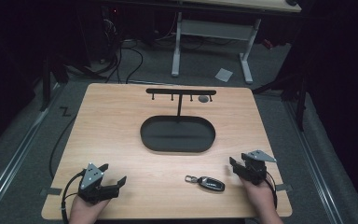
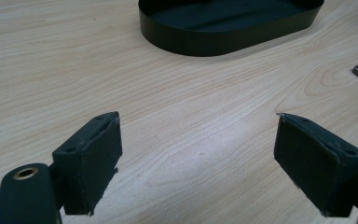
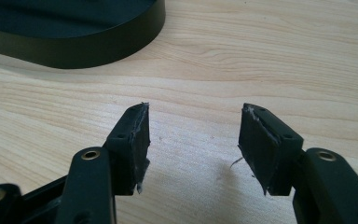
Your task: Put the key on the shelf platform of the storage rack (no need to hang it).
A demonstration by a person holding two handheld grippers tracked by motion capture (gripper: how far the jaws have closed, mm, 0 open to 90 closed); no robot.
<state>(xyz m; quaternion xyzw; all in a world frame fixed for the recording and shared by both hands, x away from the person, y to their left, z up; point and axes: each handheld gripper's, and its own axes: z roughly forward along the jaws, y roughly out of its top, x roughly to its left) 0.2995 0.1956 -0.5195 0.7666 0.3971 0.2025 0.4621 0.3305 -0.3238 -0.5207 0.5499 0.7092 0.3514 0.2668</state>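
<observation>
Two black hand-held grippers, each with two jaws. Left hand-held gripper (image 1: 114, 183): grey three-cornered plate on top, dotted with small dark screw holes; black cable looping off behind. Right hand-held gripper (image 1: 237, 166): same grey plate on top, thin black cable trailing behind. Flat black rubbery pads (image 3: 260, 147) inside the jaws, frayed at the edges. Brass-ringed screw holes behind the pads. Bare hands and forearms, no sleeves.

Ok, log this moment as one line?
left gripper: open, empty | right gripper: open, empty | key fob: on table, between grippers | tray: empty
</observation>
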